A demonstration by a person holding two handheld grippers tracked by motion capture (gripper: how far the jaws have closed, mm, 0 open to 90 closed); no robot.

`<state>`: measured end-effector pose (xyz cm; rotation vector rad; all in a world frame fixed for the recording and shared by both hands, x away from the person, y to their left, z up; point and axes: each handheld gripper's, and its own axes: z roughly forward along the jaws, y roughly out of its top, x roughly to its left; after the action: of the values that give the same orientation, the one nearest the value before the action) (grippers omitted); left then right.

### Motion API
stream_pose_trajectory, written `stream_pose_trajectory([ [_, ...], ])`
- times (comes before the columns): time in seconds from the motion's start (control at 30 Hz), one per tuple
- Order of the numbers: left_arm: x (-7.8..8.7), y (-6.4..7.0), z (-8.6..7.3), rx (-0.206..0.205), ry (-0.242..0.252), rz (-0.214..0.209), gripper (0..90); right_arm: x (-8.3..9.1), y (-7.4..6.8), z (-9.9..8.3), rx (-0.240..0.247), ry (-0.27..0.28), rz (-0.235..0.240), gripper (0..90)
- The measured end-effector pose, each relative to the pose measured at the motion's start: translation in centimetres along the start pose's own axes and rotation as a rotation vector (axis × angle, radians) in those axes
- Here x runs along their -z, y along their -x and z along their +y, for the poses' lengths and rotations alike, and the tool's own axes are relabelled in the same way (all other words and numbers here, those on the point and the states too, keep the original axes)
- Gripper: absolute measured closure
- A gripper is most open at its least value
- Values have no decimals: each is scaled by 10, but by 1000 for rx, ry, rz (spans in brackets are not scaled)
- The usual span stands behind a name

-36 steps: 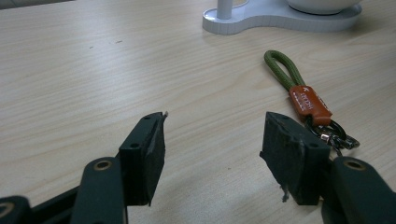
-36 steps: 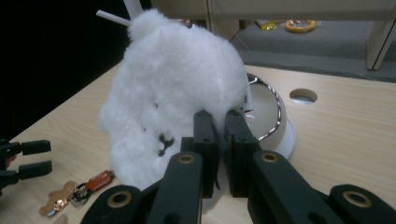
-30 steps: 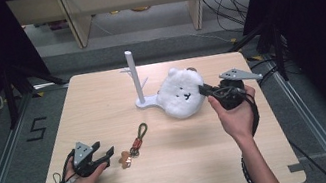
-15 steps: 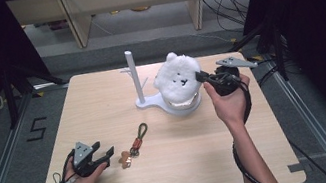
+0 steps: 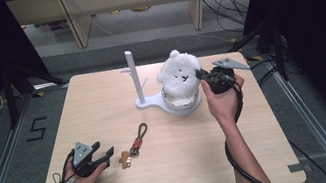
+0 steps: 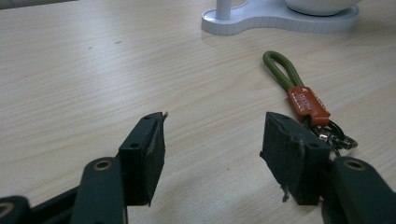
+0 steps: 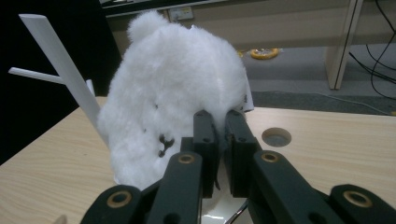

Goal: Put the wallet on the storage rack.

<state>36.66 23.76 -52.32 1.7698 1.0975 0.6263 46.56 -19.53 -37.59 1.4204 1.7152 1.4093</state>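
Note:
A fluffy white bear plush [image 5: 178,73] [image 7: 173,107] is held up above the round dish of a white stand [image 5: 153,102] at the table's far middle. My right gripper [image 5: 202,76] [image 7: 218,123] is shut on the plush's edge, pinching its fur. The stand's thin white post [image 5: 134,76] [image 7: 65,70] with side pegs rises to the left of the plush. Near the table's front left, my left gripper [image 5: 107,157] [image 6: 212,140] rests open on the wood. A keychain with a green loop and an orange tag [image 5: 137,137] [image 6: 301,95] lies just to its right.
The stand's white base [image 6: 275,21] sits beyond the keychain. A small brown charm [image 5: 124,159] lies at the keychain's near end. A round hole [image 7: 276,136] is cut in the table near the plush. Shelving and cables stand behind the table.
My right gripper has lifted the plush from lying on the table to upright over the stand's dish. The left gripper and the keychain have stayed put.

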Motion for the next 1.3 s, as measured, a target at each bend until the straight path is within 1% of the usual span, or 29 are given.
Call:
stream_pose_trajectory([
  [0.03, 0, 0, 0, -1, 0, 0, 384, -2, 3, -1, 37, 3, -8, 855],
  [0.07, 0, 0, 0, -1, -1, 1, 384, -4, 2, -3, 25, 1, -11, 855],
  [0.17, 0, 0, 0, -1, -2, 1, 385, -6, 2, -5, 28, -4, -23, 855],
  [0.2, 0, 0, 0, -1, -2, 1, 385, -8, 3, -6, 47, 7, -21, 854],
  [0.23, 0, 0, 0, -1, -2, 1, 385, -10, 4, -7, 59, 0, -25, 854],
  [0.27, 0, 0, 0, -1, -2, 1, 384, -12, 1, -10, 24, -8, -37, 854],
  [0.3, 0, 0, 0, -1, -1, 1, 384, -13, 1, -11, 17, -11, -36, 854],
  [0.33, 0, 0, 0, -1, -2, 1, 384, -15, 2, -12, 36, -2, -45, 854],
  [0.37, 0, 0, 0, -1, -2, 1, 385, -15, 2, -12, 36, -2, -45, 854],
  [0.4, 0, 0, 0, -1, -2, 1, 384, -17, 4, -13, 53, -4, -42, 854],
  [0.43, 0, 0, 0, -1, -1, 1, 385, -19, 4, -15, 57, -1, -40, 854],
  [0.5, 0, 0, 0, -1, -2, 0, 385, -18, 3, -15, 44, -12, -49, 854],
  [0.53, 0, 0, 0, -1, -1, 0, 385, -21, 5, -18, 58, -2, -51, 854],
  [0.63, 0, 0, 0, -1, -1, 0, 385, -24, 7, -21, 64, 0, -61, 854],
  [0.67, 0, 0, 0, -1, -2, 0, 385, -23, 4, -22, 34, -17, -72, 853],
  [0.73, 0, 0, 0, -1, -1, 0, 385, -25, 7, -24, 69, -14, -71, 853],
  [0.83, 0, 0, 0, 0, 0, 0, 384, -27, 8, -26, 75, -12, -73, 852],
  [0.87, 0, 0, 0, -1, 0, 0, 384, -28, 8, -28, 87, -8, -77, 852],
  [0.9, 0, 0, 0, 0, -1, 0, 384, -29, 5, -31, 58, -21, -88, 851],
  [0.93, 0, 0, 0, 0, -1, 0, 385, -29, 5, -31, 58, -21, -88, 851],
  [0.97, 0, 0, 0, -1, -1, -1, 385, -30, 6, -32, 72, -8, -87, 850],
  [1.0, 0, 0, 0, 0, -1, -1, 385, -32, 8, -34, 92, -17, -85, 848],
  [1.03, 0, 0, 0, 0, 0, -1, 384, -33, 7, -35, 100, -17, -96, 847],
  [1.07, 0, 0, 0, 0, 2, 0, 384, -33, 7, -36, 94, -18, -100, 845],
  [1.1, 0, 0, 0, 0, 2, 0, 384, -33, 5, -37, 66, -23, -102, 844],
  [1.17, 0, 0, 0, 0, 0, -1, 384, -33, 6, -37, 77, -27, -108, 842],
  [1.23, 0, 0, 0, -2, 0, -2, 384, -35, 9, -38, 109, -26, -95, 833],
  [1.27, 0, 1, 0, -1, 0, -2, 384, -35, 9, -39, 121, -27, -110, 826],
  [1.3, 0, 1, 0, -1, 0, -2, 384, -35, 9, -39, 122, -27, -109, 815],
])
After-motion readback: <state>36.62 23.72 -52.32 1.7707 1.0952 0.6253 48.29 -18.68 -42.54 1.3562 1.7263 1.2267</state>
